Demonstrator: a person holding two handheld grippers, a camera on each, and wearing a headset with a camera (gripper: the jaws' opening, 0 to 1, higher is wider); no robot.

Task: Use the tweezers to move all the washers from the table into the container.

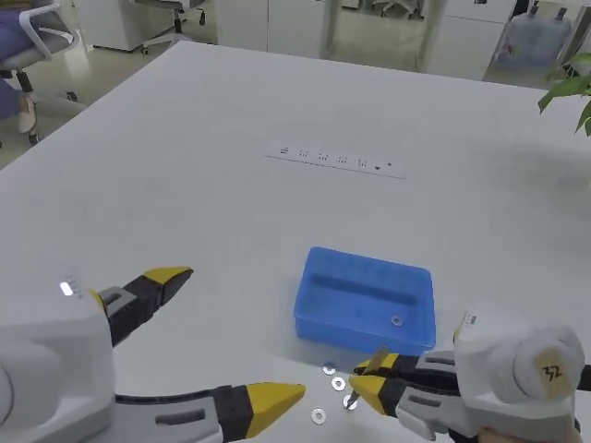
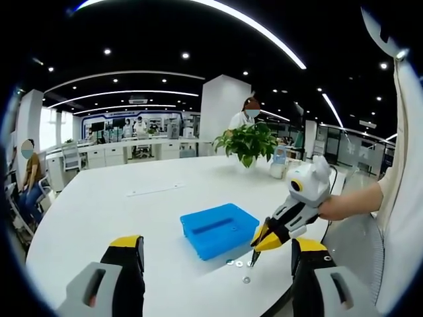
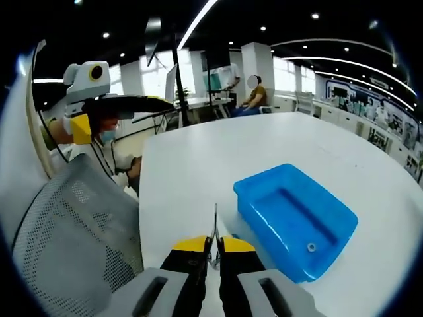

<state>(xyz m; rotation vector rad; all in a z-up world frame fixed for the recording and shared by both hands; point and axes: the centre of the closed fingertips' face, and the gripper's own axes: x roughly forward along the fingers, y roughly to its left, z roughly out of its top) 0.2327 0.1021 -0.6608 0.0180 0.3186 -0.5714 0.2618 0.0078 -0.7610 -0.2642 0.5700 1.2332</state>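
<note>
1. Washers (image 1: pixel 339 384): a few small flat metal rings lie loose on the tabletop (image 1: pixel 231 166) near its near edge, just in front of the blue container (image 1: pixel 369 260). One more washer (image 1: pixel 396 321) lies on the container's floor.
2. They look light, stiff and slick. Because they lie flat, the best hold is probably a pinch across the ring's band, or a tip slid under its edge. A clumsy squeeze could send one skidding away.
3. The tweezers (image 3: pixel 215 228) are thin and probably springy. Their tips point down among the washers, but I cannot tell whether they touch one.
4. The right gripper (image 1: pixel 367 377) has its jaws closed on the tweezers' shanks.
5. The left gripper (image 1: pixel 242 332) has its jaws spread wide, holds nothing, and hovers beside the washers towards the near left corner.
</note>
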